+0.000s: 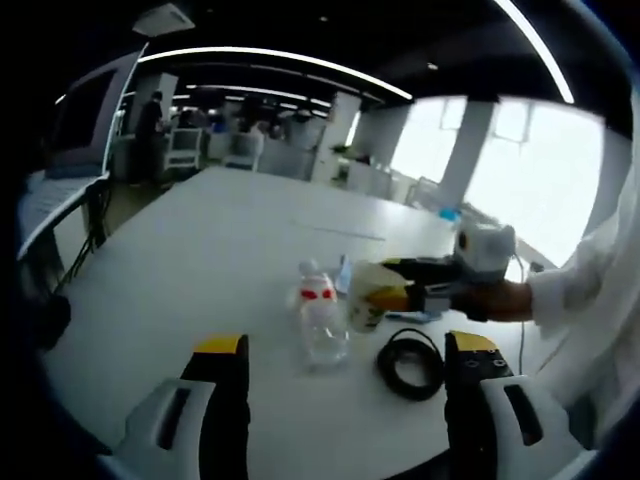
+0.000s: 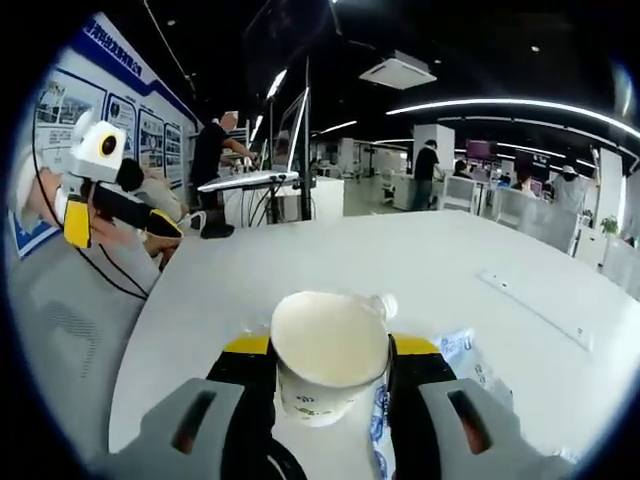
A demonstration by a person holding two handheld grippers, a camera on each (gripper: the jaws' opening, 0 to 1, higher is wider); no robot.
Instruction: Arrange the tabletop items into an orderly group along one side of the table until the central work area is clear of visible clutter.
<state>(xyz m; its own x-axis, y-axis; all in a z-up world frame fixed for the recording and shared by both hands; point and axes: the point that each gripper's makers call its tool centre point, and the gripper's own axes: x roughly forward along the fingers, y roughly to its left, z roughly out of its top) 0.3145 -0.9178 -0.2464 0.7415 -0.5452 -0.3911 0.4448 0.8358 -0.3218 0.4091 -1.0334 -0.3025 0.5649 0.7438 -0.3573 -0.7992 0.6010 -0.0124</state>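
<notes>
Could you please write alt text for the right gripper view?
The right gripper clasps an empty paper cup between its jaws, above a white table. The left gripper hangs at far left; people stand in the office behind.

No text, brand or number can be made out anywhere; the paper cup [image 2: 328, 355] between the right gripper's [image 2: 330, 362] jaws bears a small greenish print low on its wall, too small to read; the water bottle [image 1: 320, 318] ahead of the left gripper [image 1: 345, 362] carries a label with red marks, blurred beyond reading; the blue wall boards [image 2: 100, 90] far to that cup's left show headings and panels, none legible.
</notes>
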